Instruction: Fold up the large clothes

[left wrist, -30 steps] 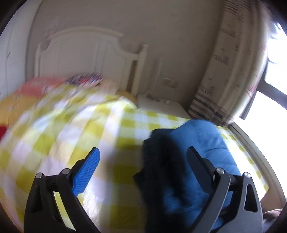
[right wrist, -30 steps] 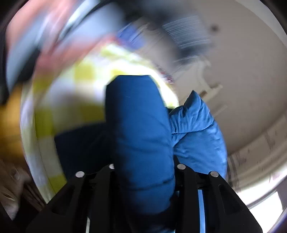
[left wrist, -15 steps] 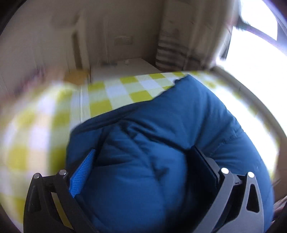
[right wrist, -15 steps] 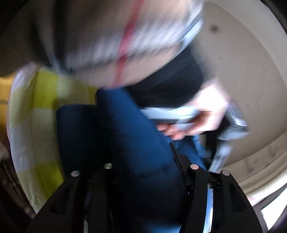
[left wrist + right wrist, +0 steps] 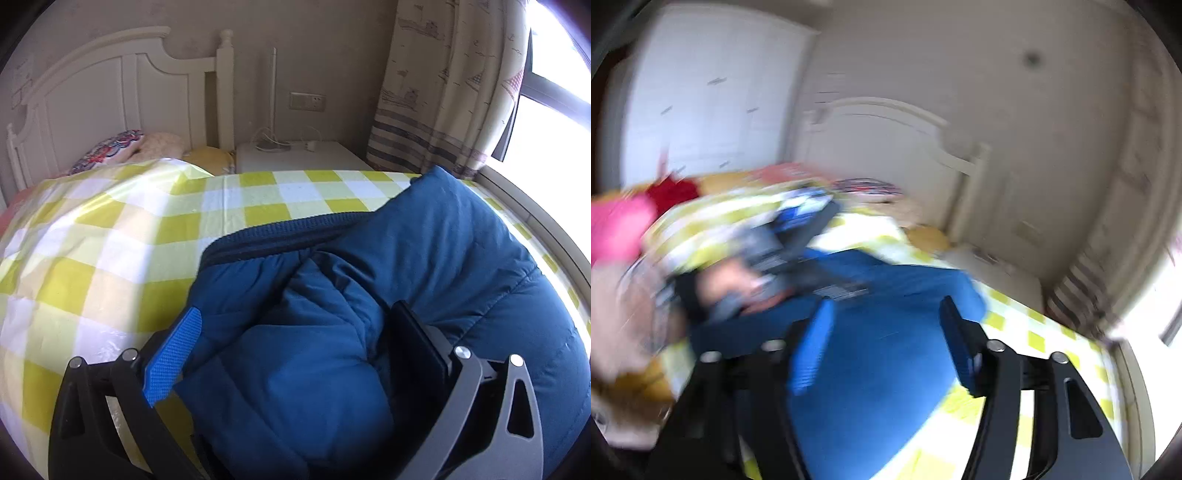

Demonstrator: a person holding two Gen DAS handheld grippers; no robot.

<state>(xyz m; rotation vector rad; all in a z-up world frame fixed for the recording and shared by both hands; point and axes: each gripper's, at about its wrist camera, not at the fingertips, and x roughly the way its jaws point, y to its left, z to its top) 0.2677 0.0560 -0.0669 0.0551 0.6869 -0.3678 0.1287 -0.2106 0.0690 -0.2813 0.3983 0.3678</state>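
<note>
Blue padded jacket (image 5: 424, 266): heaped on the yellow-and-white checked bed cover (image 5: 110, 258), near the cover's window-side edge.
Zip edge (image 5: 280, 232): dark band along the jacket's far side, facing the white headboard (image 5: 110, 99).
Left gripper (image 5: 291, 354): fingers clamped on a thick jacket fold.
Right gripper (image 5: 886, 339): blurred; fingers spread apart over the jacket, gripping nothing.
Open room: bare cover between jacket and headboard.

A home bedroom. A white headboard (image 5: 110, 99) rises behind the checked bedspread (image 5: 110, 258). A nightstand (image 5: 299, 158) and patterned curtain (image 5: 447, 88) stand beside the bed.
</note>
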